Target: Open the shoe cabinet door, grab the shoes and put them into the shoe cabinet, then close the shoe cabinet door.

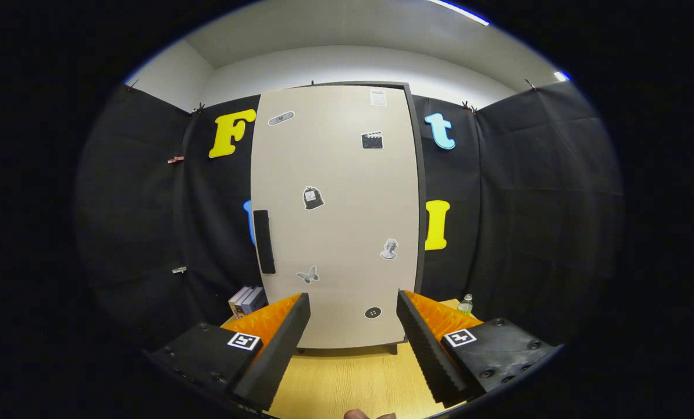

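Observation:
A tall beige shoe cabinet (338,215) stands straight ahead on the wooden floor, beyond my fingers. Its door is shut and carries several small stickers. A dark vertical handle (263,241) sits on the door's left edge, at about mid-height. My gripper (352,302) is open, its two fingers spread wide with nothing between them, pointing at the lower part of the door from a short distance.
A few books (246,301) stand on the floor left of the cabinet, behind my left finger. A small plastic bottle (466,304) stands to the cabinet's right. Light wooden floor (352,378) lies between me and the cabinet. A fingertip of the person's hand (361,414) shows below my fingers.

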`<action>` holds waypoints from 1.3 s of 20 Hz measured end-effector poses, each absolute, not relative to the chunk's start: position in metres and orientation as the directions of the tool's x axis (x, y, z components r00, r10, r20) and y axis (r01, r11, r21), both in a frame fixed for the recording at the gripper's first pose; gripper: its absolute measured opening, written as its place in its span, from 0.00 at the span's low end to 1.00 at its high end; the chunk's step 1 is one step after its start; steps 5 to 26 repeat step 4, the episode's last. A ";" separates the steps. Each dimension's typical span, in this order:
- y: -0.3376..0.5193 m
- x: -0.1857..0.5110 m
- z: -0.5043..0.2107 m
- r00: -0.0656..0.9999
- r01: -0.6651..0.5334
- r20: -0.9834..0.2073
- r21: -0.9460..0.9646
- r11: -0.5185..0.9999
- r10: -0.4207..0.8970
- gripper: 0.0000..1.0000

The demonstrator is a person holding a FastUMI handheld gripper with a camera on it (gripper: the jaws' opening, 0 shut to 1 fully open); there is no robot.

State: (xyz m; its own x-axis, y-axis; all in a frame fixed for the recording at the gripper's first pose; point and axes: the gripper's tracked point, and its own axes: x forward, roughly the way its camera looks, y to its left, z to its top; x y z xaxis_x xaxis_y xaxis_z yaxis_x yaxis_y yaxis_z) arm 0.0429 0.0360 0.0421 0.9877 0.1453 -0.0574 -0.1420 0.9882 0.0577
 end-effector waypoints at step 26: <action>0.035 0.044 0.038 0.987 -0.143 -0.065 0.058 0.988 0.147 0.98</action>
